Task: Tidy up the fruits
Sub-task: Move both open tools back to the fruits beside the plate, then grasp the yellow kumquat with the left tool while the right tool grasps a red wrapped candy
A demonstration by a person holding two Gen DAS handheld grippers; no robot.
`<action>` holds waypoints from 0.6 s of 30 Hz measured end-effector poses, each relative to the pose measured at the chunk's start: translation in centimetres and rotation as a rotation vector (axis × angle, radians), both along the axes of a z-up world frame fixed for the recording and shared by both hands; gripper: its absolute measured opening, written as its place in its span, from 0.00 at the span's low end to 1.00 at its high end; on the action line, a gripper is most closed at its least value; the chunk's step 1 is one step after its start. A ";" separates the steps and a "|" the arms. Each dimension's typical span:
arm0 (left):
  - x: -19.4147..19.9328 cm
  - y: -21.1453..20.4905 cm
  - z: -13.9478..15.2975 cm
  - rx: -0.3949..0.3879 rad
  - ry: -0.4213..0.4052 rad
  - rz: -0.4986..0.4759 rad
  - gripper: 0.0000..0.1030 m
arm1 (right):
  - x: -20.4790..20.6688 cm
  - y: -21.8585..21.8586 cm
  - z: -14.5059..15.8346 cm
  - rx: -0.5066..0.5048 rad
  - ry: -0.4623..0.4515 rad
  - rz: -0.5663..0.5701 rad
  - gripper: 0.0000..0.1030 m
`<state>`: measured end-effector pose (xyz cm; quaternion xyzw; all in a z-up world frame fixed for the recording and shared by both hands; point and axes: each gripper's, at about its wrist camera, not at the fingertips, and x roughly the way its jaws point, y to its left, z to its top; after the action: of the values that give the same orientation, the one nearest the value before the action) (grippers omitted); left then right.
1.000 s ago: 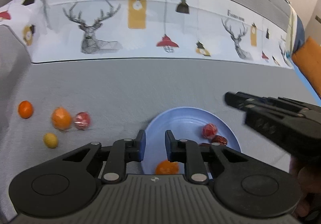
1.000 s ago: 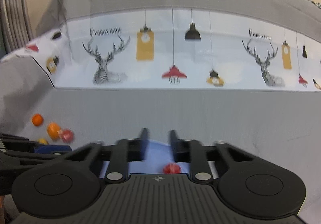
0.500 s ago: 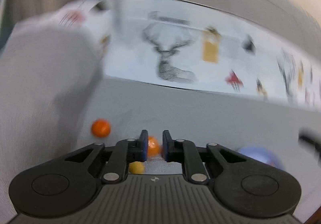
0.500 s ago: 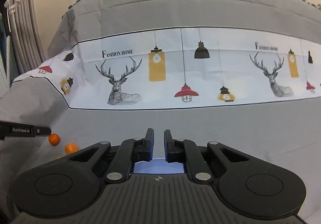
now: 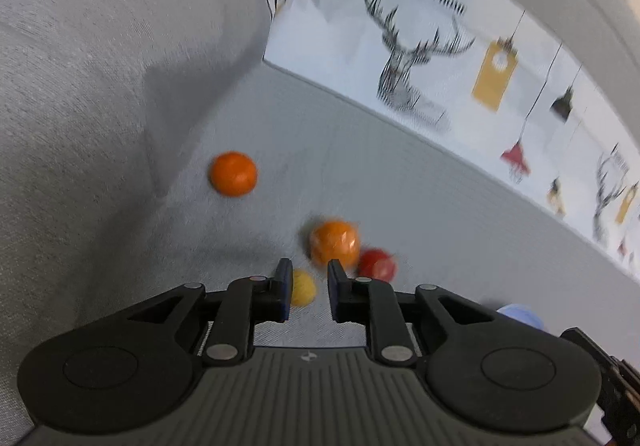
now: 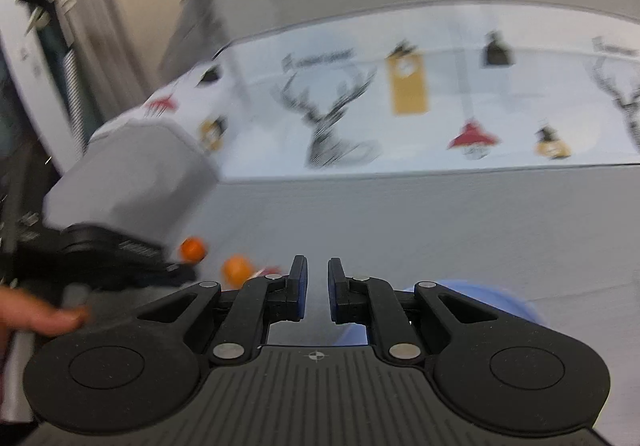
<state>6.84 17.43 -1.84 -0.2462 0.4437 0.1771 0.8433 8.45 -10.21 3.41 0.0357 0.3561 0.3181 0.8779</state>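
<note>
In the left wrist view my left gripper [image 5: 307, 271] is open and empty, low over the grey sofa seat. A small yellow fruit [image 5: 302, 288] lies between its fingertips. A larger orange fruit [image 5: 334, 243] and a red fruit [image 5: 376, 264] lie just beyond, to the right. A small orange fruit [image 5: 233, 174] lies farther left. The blue plate's rim [image 5: 520, 316] peeks out at right. In the right wrist view my right gripper [image 6: 318, 271] is open and empty above the blue plate [image 6: 476, 296]. The left gripper [image 6: 112, 252] and two orange fruits [image 6: 193, 248] [image 6: 237, 268] show at left.
A grey sofa armrest [image 5: 100, 66] rises at the left. A white backrest cover [image 5: 460, 78] with deer and lamp prints runs along the back. A hand [image 6: 36, 320] holds the left gripper.
My left gripper has swung left from the plate to the loose fruits and now brackets the yellow one. My right gripper has opened a little and turned left.
</note>
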 end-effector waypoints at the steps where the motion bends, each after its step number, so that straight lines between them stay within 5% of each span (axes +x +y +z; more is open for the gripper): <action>1: 0.1 0.0 -0.4 -0.005 0.011 -0.006 0.32 | -0.2 0.6 -0.1 -0.008 0.008 0.019 0.12; 3: 0.3 -0.2 -1.0 -0.018 0.033 -0.020 0.38 | -0.5 1.6 -0.3 -0.026 0.013 0.052 0.12; 12: 1.6 -0.9 -2.6 0.028 0.112 -0.037 0.37 | -0.6 3.9 -1.4 -0.068 0.050 0.082 0.22; 16: 1.8 -1.4 -2.7 0.054 0.124 -0.060 0.12 | -0.4 4.4 -1.8 -0.079 0.062 0.078 0.23; 18: 1.6 -1.3 -2.3 0.082 0.108 -0.037 0.09 | -0.3 4.6 -2.0 -0.087 0.070 0.079 0.23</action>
<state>8.49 16.13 -4.11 -0.1933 0.4853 0.1924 0.8307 8.15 -5.57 1.36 -0.0055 0.4011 0.3352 0.8525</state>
